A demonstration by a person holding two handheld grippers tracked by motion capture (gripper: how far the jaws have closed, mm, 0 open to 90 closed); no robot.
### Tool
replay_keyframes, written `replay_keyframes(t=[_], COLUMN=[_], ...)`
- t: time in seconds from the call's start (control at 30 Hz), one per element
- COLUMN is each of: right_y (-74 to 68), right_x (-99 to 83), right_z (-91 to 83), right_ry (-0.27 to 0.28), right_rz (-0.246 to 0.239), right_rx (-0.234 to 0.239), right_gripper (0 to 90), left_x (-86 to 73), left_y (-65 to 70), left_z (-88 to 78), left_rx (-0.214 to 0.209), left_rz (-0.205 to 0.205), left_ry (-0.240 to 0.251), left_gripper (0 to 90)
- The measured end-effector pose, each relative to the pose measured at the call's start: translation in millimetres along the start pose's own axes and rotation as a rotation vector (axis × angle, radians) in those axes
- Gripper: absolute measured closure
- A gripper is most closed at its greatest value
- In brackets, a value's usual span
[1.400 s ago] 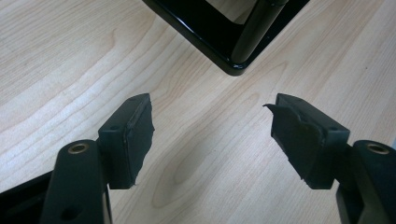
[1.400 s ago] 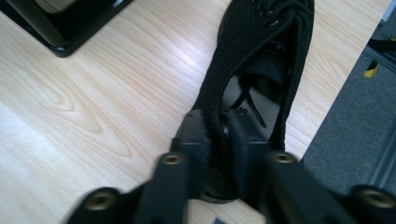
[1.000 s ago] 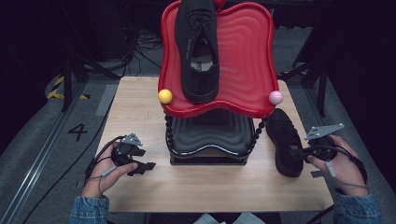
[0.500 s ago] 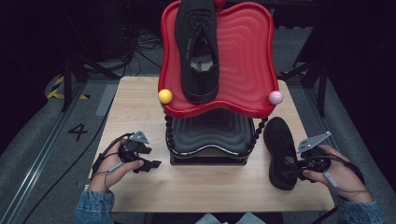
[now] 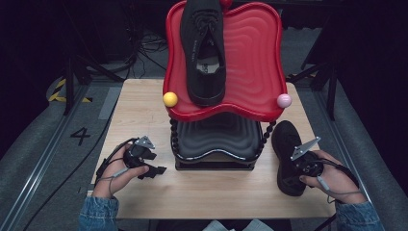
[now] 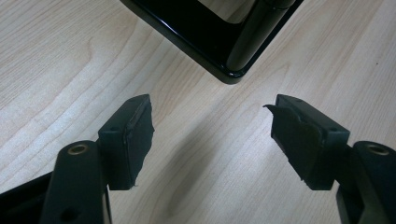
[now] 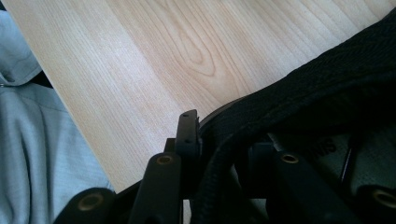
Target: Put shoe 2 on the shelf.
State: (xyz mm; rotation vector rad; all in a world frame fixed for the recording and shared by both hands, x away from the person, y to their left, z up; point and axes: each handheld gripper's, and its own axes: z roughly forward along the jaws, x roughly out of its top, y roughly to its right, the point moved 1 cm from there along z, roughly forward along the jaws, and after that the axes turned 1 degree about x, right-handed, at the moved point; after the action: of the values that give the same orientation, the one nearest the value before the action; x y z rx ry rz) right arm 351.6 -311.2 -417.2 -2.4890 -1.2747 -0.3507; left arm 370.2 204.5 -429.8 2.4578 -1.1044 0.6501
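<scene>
A black shoe (image 5: 286, 144) lies flat on the wooden table (image 5: 139, 110), right of a two-tier rack. My right gripper (image 5: 296, 174) sits at the shoe's heel end. In the right gripper view, one jaw stands outside the shoe's side wall (image 7: 327, 88) and the other inside its opening. The right gripper (image 7: 224, 135) has just been closing, with the padded collar filling the gap between its jaws. A second black shoe (image 5: 204, 48) rests on the rack's red top tray (image 5: 269, 62). My left gripper (image 5: 156, 170) (image 6: 210, 135) is open and holds nothing, low over the table by the rack's front left corner (image 6: 219, 51).
Below the red tray is a black tray (image 5: 216, 137) with nothing on it. A yellow ball (image 5: 170, 99) and a pink ball (image 5: 284, 100) cap the rack's front posts. The table's front edge is close behind both hands, and dark floor and stands surround the table.
The right hand has come down and toward the table's front edge. The shoe it carries has gone from tipped up beside the rack to lying flat. The left hand has barely moved.
</scene>
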Motion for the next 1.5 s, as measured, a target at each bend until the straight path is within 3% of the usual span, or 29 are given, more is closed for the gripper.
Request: replay_keyframes(t=[0.33, 0.5, 0.77, 1.0, 1.07, 1.13, 1.5], right_y=[-1.3, -1.1, 0.3, -2.7, -2.4, -2.1, -10.8], right_x=[2.2, 2.4, 0.6, -1.0, -2.2, -1.6, 13.1], right_z=[1.4, 1.1, 0.9, -1.3, -6.5, -13.2, -57.5], right_ry=[-0.012, -0.014, 0.002, 0.032, 0.082, 0.098, 0.088], right_rz=[0.027, 0.041, 0.077, 0.066, 0.085, 0.092, 0.047], right_rx=[-0.006, -0.004, 0.007, -0.031, -0.035, -0.031, -0.032], right_gripper=[75.8, 83.6, 86.6, 87.8, 87.7, 87.7, 87.4], left_x=[-0.6, -1.0, -3.2, -5.1, -5.1, -5.5, -7.1], left_y=[-3.0, -3.1, -5.6, -6.2, -7.3, -7.8, -7.7], left_z=[-1.4, -2.7, -7.1, -9.3, -9.7, -10.4, -13.8], left_rx=[0.014, 0.016, 0.021, 0.022, 0.03, 0.026, 0.02], left_rz=[-0.009, -0.007, -0.018, -0.024, -0.023, -0.023, -0.042], left_ry=[-0.008, -0.007, 0.001, -0.013, -0.004, -0.007, -0.016], left_gripper=[29.4, 29.2, 29.1, 29.3, 29.3, 29.2, 30.0])
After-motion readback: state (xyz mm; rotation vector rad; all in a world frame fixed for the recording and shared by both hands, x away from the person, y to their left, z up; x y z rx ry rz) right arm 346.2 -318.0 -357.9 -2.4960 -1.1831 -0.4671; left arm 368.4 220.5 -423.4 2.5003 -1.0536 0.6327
